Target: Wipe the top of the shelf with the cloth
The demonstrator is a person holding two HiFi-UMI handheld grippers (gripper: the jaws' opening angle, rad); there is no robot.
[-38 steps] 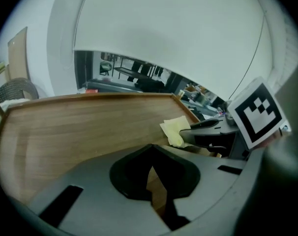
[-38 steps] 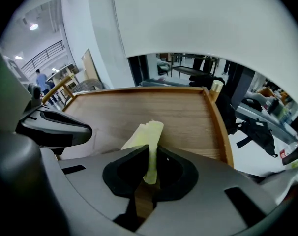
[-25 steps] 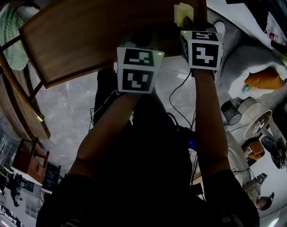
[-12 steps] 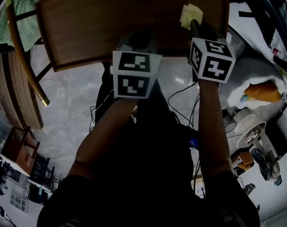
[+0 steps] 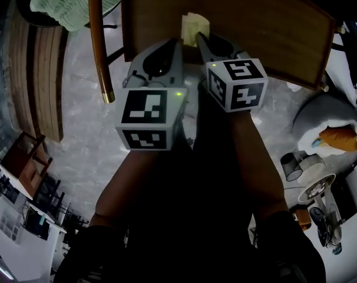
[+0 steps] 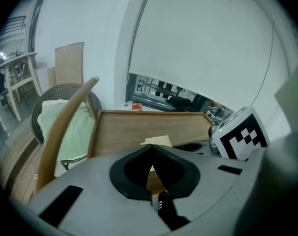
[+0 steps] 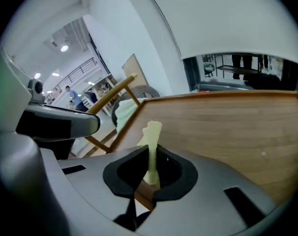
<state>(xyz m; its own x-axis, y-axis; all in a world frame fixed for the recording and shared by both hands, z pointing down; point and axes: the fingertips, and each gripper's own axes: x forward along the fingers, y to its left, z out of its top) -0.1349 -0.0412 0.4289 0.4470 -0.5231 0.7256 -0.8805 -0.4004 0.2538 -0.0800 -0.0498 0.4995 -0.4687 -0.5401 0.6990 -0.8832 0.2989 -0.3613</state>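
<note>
Cloth (image 5: 194, 23) held over smooth wooden shelf (image 5: 267, 31)
The limp yellow fold is pinched by the right gripper (image 5: 198, 36); the left gripper (image 5: 177, 42), alongside at 9 o'clock, is pressed together.

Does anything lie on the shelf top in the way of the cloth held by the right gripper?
Nothing visible does. The right gripper's jaws are shut on the cloth, and the shelf top ahead of it is bare wood. The left gripper hovers beside it, jaws shut, empty.
</note>
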